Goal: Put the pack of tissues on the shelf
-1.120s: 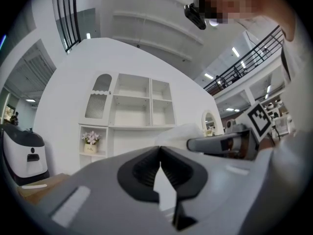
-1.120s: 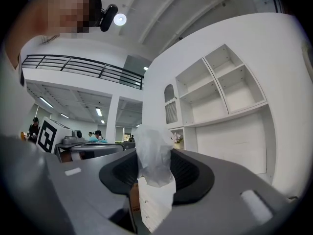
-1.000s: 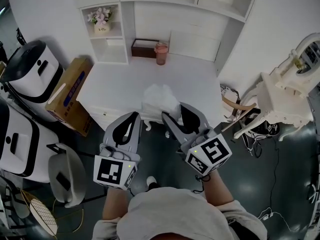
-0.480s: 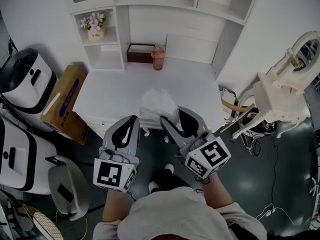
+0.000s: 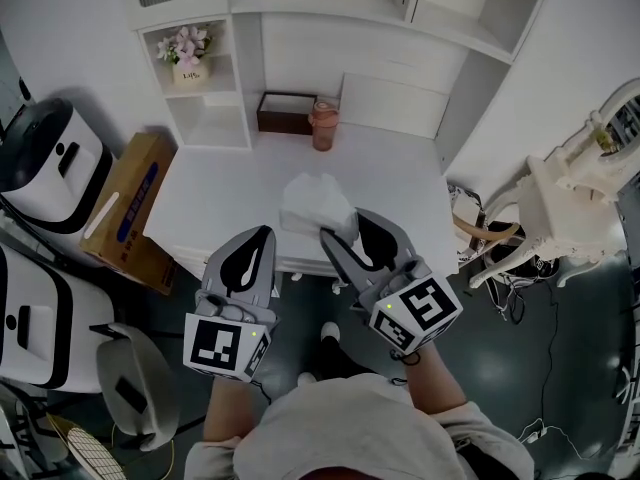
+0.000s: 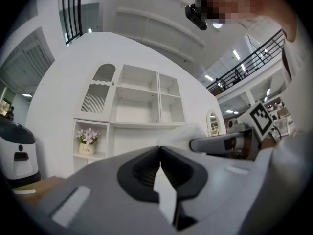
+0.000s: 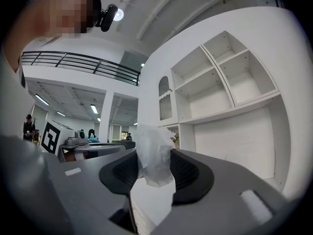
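Observation:
My right gripper (image 5: 343, 226) is shut on a white pack of tissues (image 5: 312, 203), held over the front edge of the white desk (image 5: 220, 183). In the right gripper view the pack (image 7: 152, 153) sits pinched between the dark pads, its crinkled plastic standing up above them. My left gripper (image 5: 262, 234) hangs beside it on the left, shut with nothing in it; its jaws (image 6: 160, 150) meet tip to tip. The white shelf unit (image 5: 212, 78) stands at the back of the desk, well beyond both grippers.
A flower pot (image 5: 187, 53) fills the upper left cubby. A brown box (image 5: 285, 110) and a pink cup (image 5: 322, 123) stand at the desk's back. A cardboard box (image 5: 125, 208) and white machines (image 5: 45, 163) crowd the left; white furniture (image 5: 570, 183) stands at the right.
The desk and shelf have slid a little nearer and to the right in the head view. Both grippers keep their pose, and the pack stays in the right one.

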`<state>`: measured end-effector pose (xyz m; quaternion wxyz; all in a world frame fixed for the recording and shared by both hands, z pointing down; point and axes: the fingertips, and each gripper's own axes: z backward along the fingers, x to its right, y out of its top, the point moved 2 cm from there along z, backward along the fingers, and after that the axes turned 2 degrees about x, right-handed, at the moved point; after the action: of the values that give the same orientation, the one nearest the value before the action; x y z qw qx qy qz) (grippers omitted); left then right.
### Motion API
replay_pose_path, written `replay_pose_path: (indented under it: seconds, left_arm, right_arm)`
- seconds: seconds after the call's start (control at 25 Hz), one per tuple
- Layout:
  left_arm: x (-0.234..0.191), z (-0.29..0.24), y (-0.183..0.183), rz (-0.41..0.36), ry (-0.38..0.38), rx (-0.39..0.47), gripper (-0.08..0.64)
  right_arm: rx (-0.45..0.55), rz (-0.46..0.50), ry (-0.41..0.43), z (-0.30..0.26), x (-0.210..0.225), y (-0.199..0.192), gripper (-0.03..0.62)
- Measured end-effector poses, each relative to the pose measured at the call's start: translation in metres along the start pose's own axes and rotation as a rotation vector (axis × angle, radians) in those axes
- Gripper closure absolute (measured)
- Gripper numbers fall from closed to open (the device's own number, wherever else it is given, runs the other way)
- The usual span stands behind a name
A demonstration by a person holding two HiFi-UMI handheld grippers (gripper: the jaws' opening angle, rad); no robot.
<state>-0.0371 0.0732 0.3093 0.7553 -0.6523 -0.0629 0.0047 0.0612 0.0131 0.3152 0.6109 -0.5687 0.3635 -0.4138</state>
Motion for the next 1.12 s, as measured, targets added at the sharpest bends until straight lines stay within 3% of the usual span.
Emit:
replay_pose_path:
  seconds: [0.44, 0.8, 1.12]
  left_arm:
    - [-0.027, -0.083, -0.007, 0.002, 0.016, 0.016, 0.56]
    - [-0.027, -0.135, -0.006, -0.015, 0.031, 0.026, 0.56]
    - [-0.017, -0.165, -0.008, -0.032, 0.042, 0.034, 0.56]
  right_arm:
    - [-0.007, 0.01, -0.014, -0.05, 0.078, 0.004, 0.414]
    - [0.005, 0.024, 0.037, -0.069, 0.12, 0.012, 0.417]
    - [0.048, -0.021, 0.074, -0.068, 0.151, 0.021, 0.419]
